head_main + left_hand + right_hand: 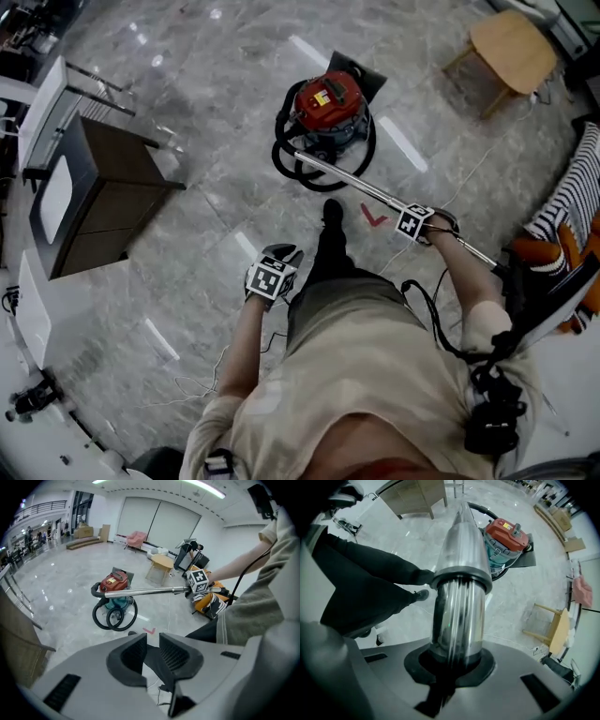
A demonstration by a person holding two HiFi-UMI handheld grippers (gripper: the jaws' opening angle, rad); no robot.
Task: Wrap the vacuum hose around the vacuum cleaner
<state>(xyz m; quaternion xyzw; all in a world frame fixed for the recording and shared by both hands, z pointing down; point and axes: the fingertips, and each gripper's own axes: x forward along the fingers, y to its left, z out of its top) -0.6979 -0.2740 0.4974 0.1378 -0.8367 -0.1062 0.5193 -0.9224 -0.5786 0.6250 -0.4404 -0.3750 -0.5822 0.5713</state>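
Partly done: hose looped by vacuum; wand clenched by right tongs, not yet stowed; left tongs parted, empty.

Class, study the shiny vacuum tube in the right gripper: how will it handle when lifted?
Probably stiff: the tube runs dead straight from the right gripper to the black hose. Its polished metal looks slippery, so it may twist in the jaws. Held off-centre, the long end likely dips.

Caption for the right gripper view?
Right gripper shut on the chrome wand, aimed at the red vacuum cleaner.
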